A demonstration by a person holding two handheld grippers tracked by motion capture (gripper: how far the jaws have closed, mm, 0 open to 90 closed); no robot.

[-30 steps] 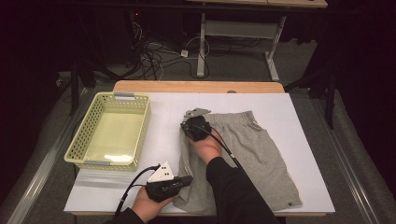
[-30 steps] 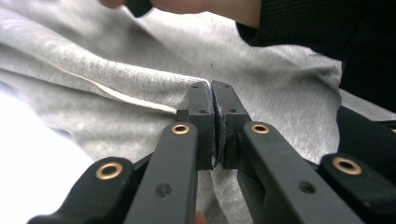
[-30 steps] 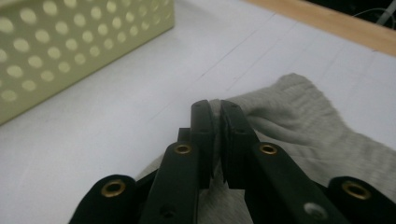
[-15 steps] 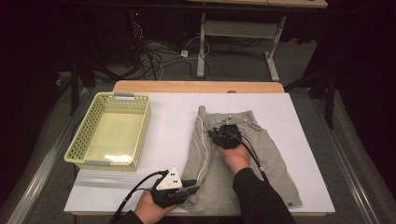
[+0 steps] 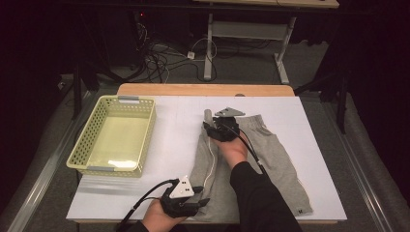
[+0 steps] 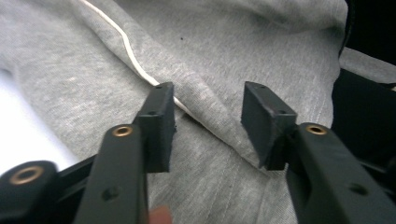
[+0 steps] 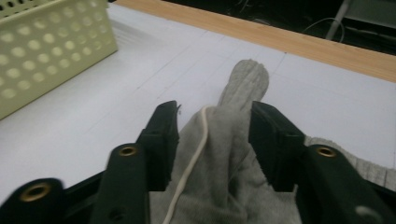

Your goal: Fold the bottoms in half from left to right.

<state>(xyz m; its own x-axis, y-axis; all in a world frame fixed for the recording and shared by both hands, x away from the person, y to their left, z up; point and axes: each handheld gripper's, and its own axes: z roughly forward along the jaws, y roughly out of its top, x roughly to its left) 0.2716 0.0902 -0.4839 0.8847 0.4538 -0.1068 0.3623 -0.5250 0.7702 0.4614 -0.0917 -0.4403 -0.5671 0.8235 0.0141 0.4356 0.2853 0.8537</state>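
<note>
Grippers let go of the shorts point(image 5: 251, 159)
Left gripper point(image 6: 208, 123) and right gripper point(image 7: 212, 140) had just been opening, jaws apart, fabric loose between them.

Bright table, dark surroundings, soft close-ups.

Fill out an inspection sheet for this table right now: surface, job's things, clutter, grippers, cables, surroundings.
Surface: white table top with a wooden strip along the far edge.
Job's things: grey shorts lie on the white surface, left side folded over, white drawstring running along the fold.
Clutter: empty yellow basket at the left; nothing else seen.
Grippers: left gripper at the near hem, jaws apart above the cloth; right gripper at the waistband, cloth bunched between its jaws; both have just been opening.
Cables: black cables trail from each gripper.
Surroundings: dark room, tangled floor cables, a desk frame behind.
</note>
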